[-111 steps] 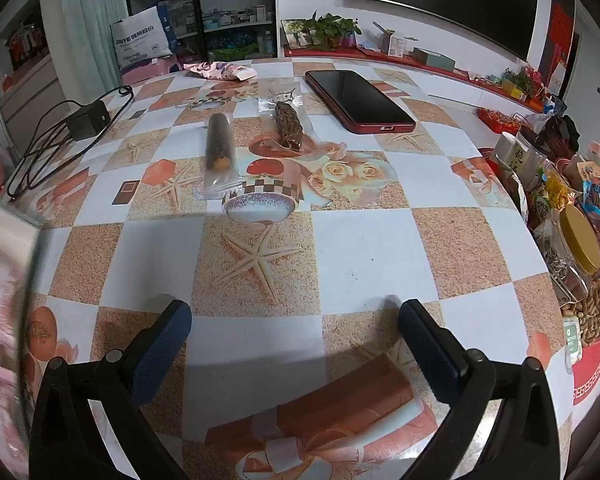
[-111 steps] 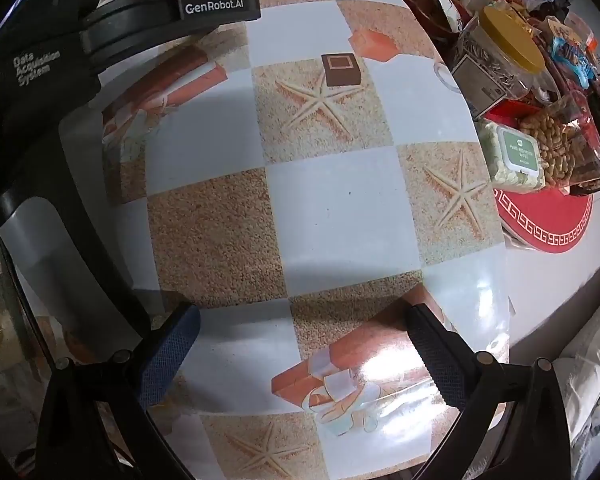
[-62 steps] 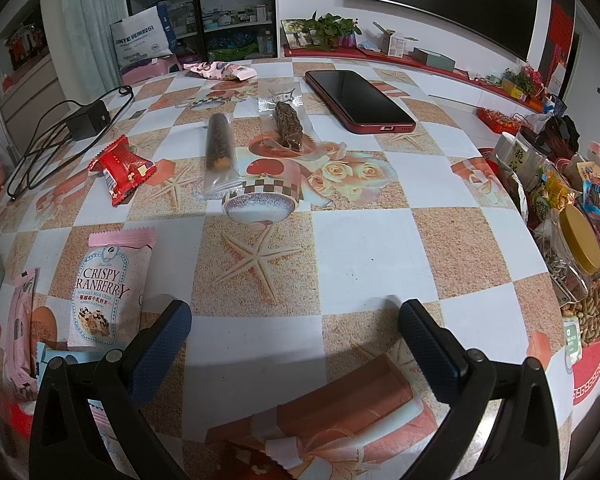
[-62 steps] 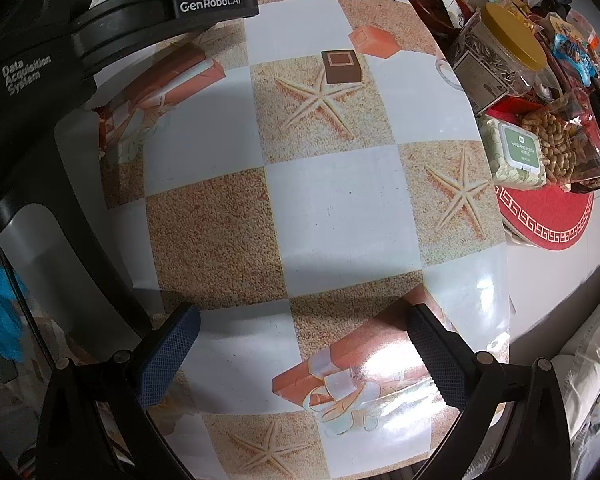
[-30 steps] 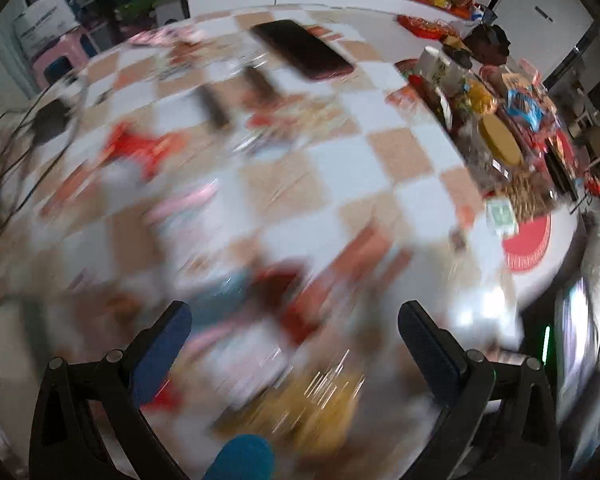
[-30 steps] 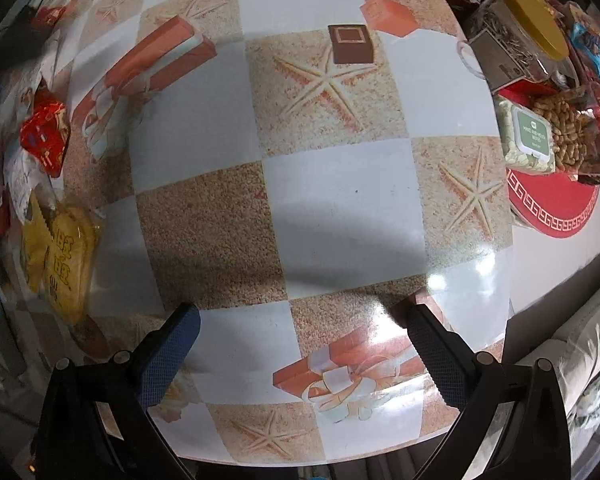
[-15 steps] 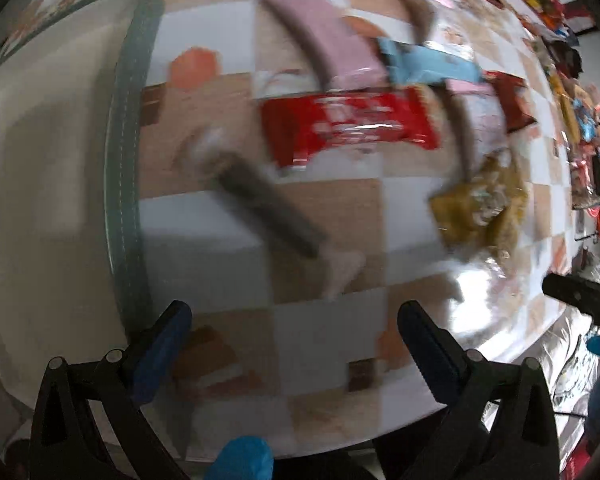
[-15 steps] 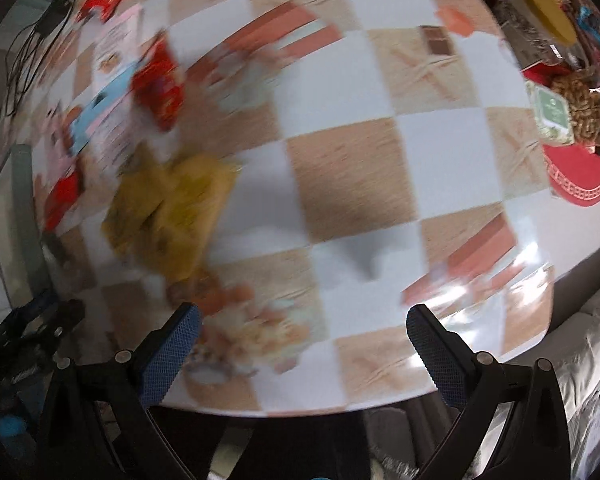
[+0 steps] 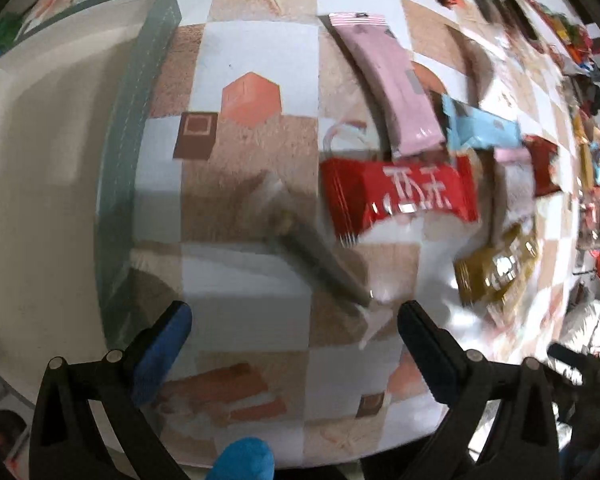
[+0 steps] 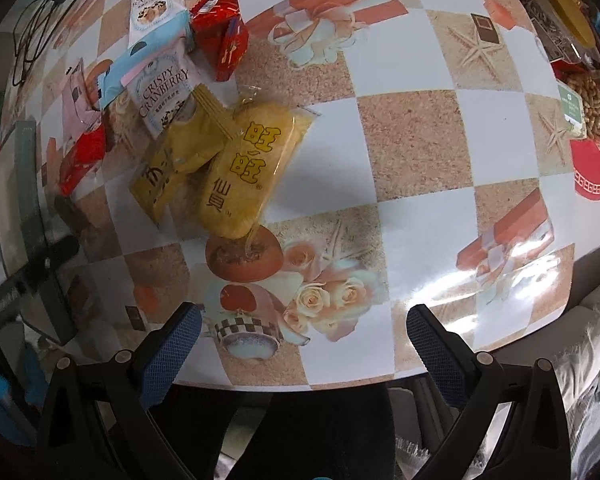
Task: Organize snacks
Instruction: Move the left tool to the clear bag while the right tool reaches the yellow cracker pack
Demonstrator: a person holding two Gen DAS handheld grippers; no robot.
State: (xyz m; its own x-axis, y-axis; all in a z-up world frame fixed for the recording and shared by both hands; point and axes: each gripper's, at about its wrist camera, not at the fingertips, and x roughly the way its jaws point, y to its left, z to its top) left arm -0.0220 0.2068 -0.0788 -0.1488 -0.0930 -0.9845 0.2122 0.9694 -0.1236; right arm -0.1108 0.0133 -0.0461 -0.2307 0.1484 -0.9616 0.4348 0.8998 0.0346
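Several snack packets lie on the checked table. In the left wrist view a dark bar in clear wrap lies just ahead of my open, empty left gripper, with a red packet, a pink packet, a blue packet and a gold packet beyond. In the right wrist view my open, empty right gripper hovers near the table's front edge, short of two yellow packets, a cranberry packet and a red packet.
A green-rimmed beige box stands at the left; it also shows in the right wrist view. Jars and bags of nuts crowd the far right. A cable lies at the back left. My left gripper's arm shows at the left.
Both grippers have swung from the bare part of the table to the snack pile. The left view has moved closer to the dark bar and the box; snacks appeared after the earliest frames.
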